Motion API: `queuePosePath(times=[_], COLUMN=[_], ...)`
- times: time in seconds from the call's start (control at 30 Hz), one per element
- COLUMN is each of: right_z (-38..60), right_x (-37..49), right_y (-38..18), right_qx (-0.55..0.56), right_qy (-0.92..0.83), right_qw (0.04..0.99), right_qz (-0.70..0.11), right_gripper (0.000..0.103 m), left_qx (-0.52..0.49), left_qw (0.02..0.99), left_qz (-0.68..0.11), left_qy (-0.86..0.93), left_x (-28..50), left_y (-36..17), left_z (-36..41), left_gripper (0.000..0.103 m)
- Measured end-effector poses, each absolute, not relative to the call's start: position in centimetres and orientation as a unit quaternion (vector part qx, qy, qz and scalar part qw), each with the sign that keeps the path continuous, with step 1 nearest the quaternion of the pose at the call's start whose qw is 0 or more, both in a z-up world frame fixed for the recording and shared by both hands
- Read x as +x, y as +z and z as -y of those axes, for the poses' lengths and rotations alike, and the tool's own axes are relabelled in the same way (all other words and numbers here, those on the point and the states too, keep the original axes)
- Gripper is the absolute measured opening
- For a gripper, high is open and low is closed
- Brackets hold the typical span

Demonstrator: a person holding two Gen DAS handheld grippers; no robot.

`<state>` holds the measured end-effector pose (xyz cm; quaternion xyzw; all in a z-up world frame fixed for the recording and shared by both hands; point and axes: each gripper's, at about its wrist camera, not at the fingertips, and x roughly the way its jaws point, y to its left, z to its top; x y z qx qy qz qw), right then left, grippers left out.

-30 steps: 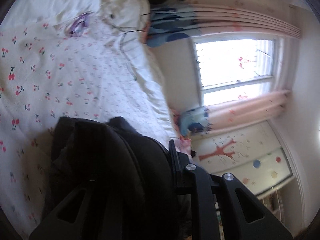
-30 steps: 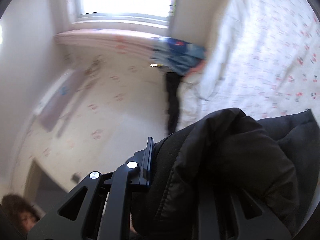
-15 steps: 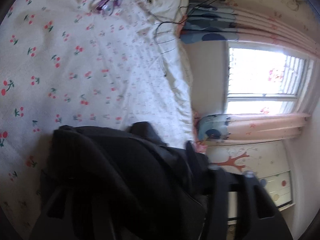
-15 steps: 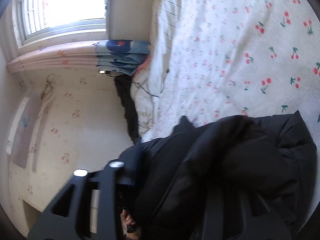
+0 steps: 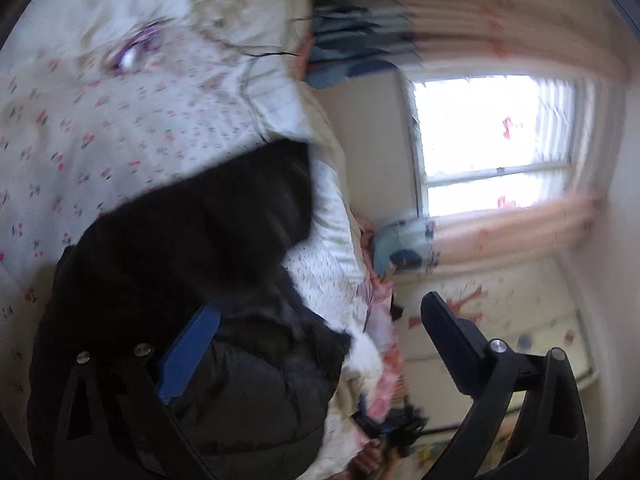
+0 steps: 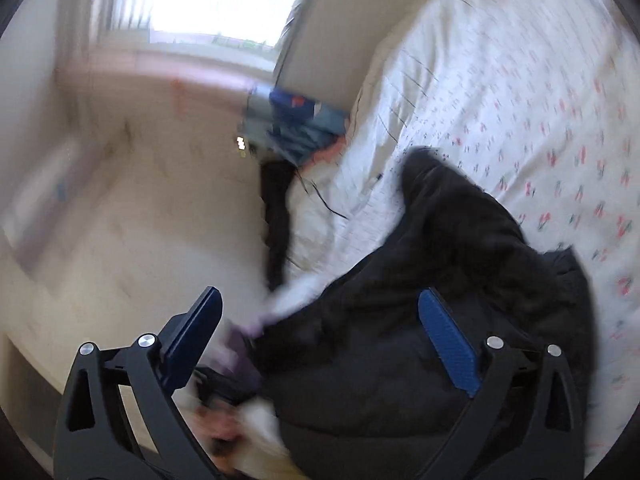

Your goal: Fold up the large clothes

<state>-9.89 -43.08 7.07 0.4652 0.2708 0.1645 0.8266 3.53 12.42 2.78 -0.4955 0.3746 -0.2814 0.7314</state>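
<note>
One black jacket; two tools.

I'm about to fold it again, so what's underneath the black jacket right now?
The black jacket lies on the cherry-print bedspread, which shows all around it. Whatever sits directly beneath the jacket is covered.

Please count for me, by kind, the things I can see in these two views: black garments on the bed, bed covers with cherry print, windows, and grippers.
Black jacket on the bed: 1
Cherry-print bed cover: 1
Window: 1
Grippers: 2, the left gripper and the right gripper, both open
Total: 5
</note>
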Motion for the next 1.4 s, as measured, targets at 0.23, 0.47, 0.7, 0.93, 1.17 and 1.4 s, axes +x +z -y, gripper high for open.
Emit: queuePosePath(times=[0.23, 0.47, 0.7, 0.93, 1.17, 1.4], right_z=[31.2, 26.5, 27.1, 27.7, 29.8, 29.7], right_x=[-9.9, -4.6, 1.5, 4.2, 9.1, 7.7], right_y=[6.0, 0.7, -2.8, 2.2, -6.5, -3.8], right_qx=[0.137, 0.071, 0.097, 0.082, 0.136, 0.086], right_qy=[0.119, 0.066, 0.05, 0.043, 0.029, 0.027], right_qw=[0.901, 0.902, 0.877, 0.908, 0.862, 0.859], right_qz=[-0.393, -0.42, -0.468, -0.408, -0.488, -0.504], right_gripper=[0.095, 0.095, 0.096, 0.096, 0.096, 0.096], left_qx=[-0.214, -0.104, -0.096, -0.106, -0.044, 0.004], left_qw=[0.862, 0.873, 0.849, 0.876, 0.883, 0.895], left_qz=[-0.344, -0.383, -0.467, -0.408, -0.433, -0.415], left_qy=[-0.304, -0.282, -0.227, -0.233, -0.177, -0.164], left_x=[-2.1, 1.2, 7.1, 7.1, 9.0, 6.3], left_y=[6.4, 1.6, -4.0, 1.0, -5.4, -3.5], left_z=[-4.6, 3.2, 4.3, 4.5, 7.1, 7.8], left_gripper=[0.096, 0.096, 0.096, 0.096, 0.096, 0.096])
